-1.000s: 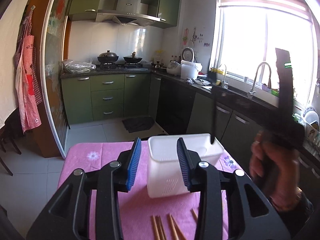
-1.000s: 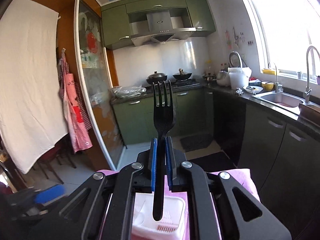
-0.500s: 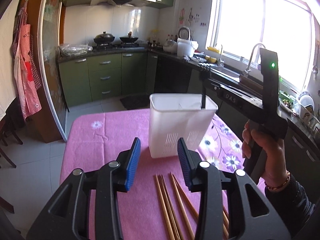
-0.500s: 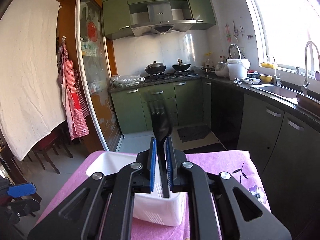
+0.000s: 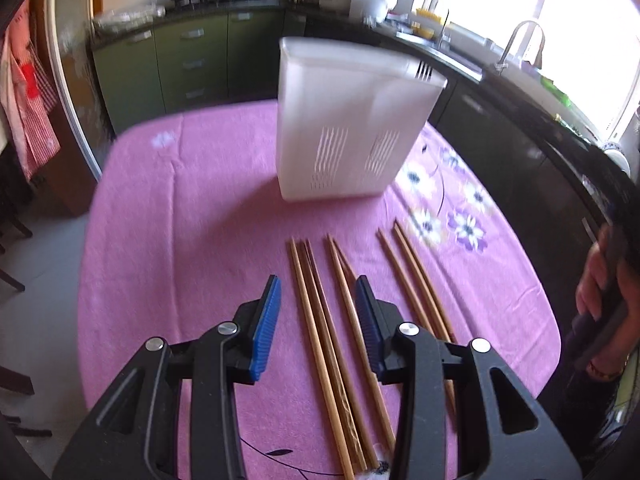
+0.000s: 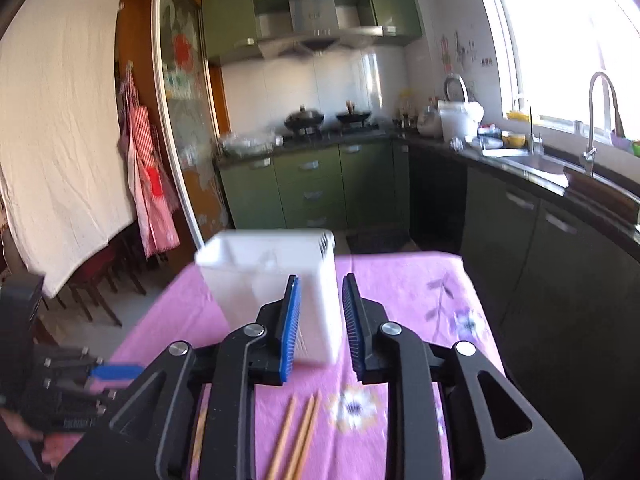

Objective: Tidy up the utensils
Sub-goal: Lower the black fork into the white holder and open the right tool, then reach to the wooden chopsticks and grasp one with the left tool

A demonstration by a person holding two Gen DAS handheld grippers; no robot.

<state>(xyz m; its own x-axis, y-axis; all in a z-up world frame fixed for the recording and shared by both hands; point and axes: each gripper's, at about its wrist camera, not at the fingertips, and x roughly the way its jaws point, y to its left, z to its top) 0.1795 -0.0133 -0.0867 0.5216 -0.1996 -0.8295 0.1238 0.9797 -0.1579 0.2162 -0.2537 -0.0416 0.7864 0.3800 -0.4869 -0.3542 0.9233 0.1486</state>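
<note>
Currently between deposit and next pickup. Right hand-held gripper (image 6: pixel 320 320): jaws just opening, empty, facing white utensil holder (image 5: pixel 352 128). Left hand-held gripper (image 5: pixel 318 320): jaws apart above chopsticks (image 5: pixel 320 320) lying on bench (image 5: pixel 180 220). Next: lower, straddle one pair, clamp.

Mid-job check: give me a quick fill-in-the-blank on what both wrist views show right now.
1. The wooden chopsticks lie on a tablecloth whose colour is ____.
2. The white utensil holder stands ____ on the table.
3. The left claw points down over the chopsticks with its jaws ____.
4. The right claw, whose jaws have just been opening, has ____ between its pads.

Missing words: pink; upright; open; nothing
</note>
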